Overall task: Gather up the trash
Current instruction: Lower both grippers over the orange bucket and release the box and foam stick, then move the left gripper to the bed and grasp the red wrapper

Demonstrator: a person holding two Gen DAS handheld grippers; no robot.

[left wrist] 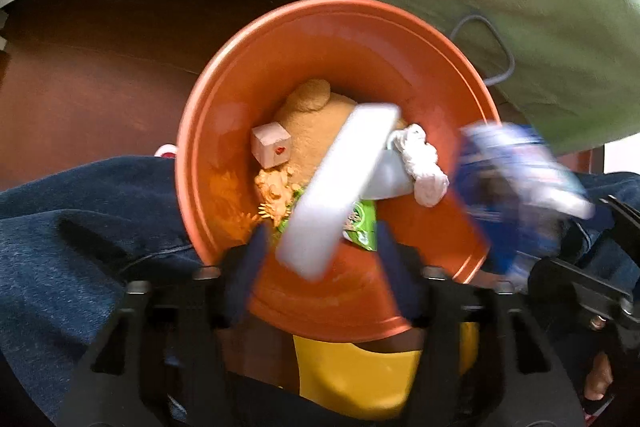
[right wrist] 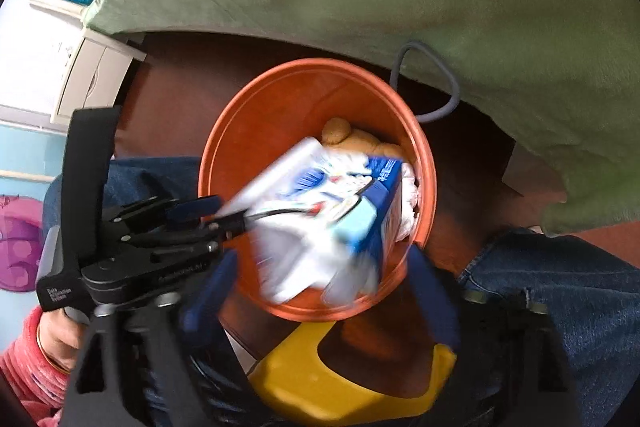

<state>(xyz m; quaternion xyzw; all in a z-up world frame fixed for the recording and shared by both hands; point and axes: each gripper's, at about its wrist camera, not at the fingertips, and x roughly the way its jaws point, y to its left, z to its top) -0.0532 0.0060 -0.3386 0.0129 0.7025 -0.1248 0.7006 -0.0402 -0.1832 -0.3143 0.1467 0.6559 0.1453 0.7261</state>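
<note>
Blue-white carton [right wrist: 344, 223], print apparently blurred, above orange bin [right wrist: 248, 131].

White lettering on the black handle of the left gripper [right wrist: 224, 219] reads roughly "Data … System"; the middle word is illegible. Print on the blue-and-white carton [right wrist: 344, 211] and green wrapper [left wrist: 362, 227] is blurred, unreadable.

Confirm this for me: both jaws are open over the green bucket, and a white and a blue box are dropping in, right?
Not quite: the bucket is orange, not green, as both wrist views show. The rest stands: both jaws are open, and the white box and blue box are dropping in.
</note>
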